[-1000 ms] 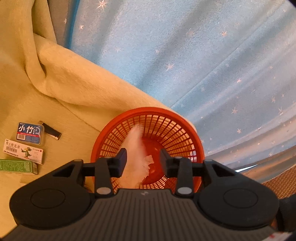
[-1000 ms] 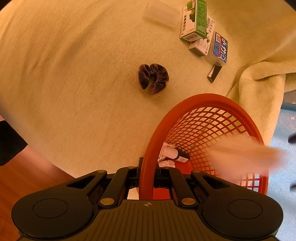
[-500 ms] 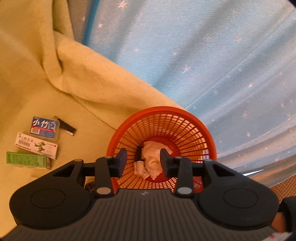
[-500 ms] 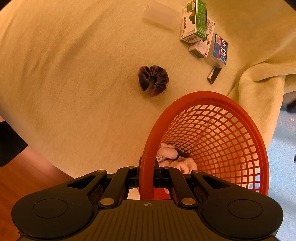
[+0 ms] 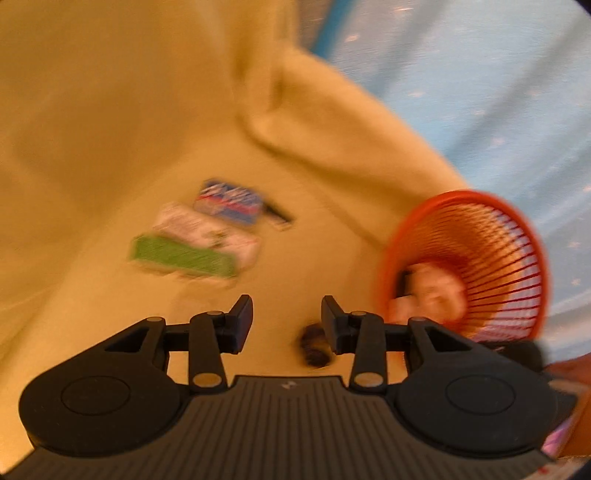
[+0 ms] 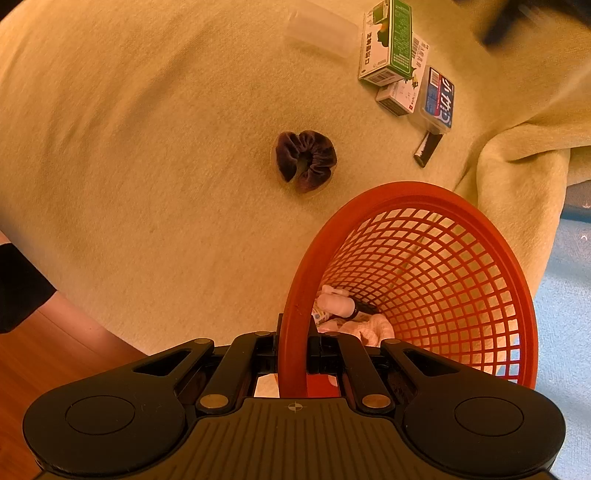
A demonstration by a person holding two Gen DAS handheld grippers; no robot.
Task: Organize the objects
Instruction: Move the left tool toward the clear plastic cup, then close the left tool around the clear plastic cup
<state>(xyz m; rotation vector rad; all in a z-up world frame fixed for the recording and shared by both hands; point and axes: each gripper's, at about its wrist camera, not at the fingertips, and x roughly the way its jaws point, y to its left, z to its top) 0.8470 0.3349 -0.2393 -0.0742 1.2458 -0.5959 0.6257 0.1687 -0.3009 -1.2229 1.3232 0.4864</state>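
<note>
A yellow-green blanket (image 6: 155,155) covers the surface and fills most of both views, bunched into a thick fold at its far edge next to a pale blue starred curtain (image 5: 498,92). On it sits the red mesh basket (image 6: 436,280), tipped toward the right wrist camera; inside lie a crumpled pale pink cloth (image 6: 365,326) and a small bottle with a pink cap (image 6: 338,304). The right gripper (image 6: 293,354) is clamped on the near rim of the basket, the rim passing between its two fingers. The left gripper (image 5: 286,321) is spread wide with nothing between its fingers, above the blanket; its view is heavily motion-blurred. In that view the basket (image 5: 491,236) appears at the right. A dark purple scrunchie (image 6: 306,160) lies flat on the blanket just beyond the basket rim, apart from it. Farther off, a green-and-white box (image 6: 388,40), a white box (image 6: 404,88) and a blue-labelled clear case (image 6: 437,99) sit packed side by side, with a small black stick (image 6: 427,148) just beside the case. A clear plastic piece (image 6: 319,26) lies near the green box
</note>
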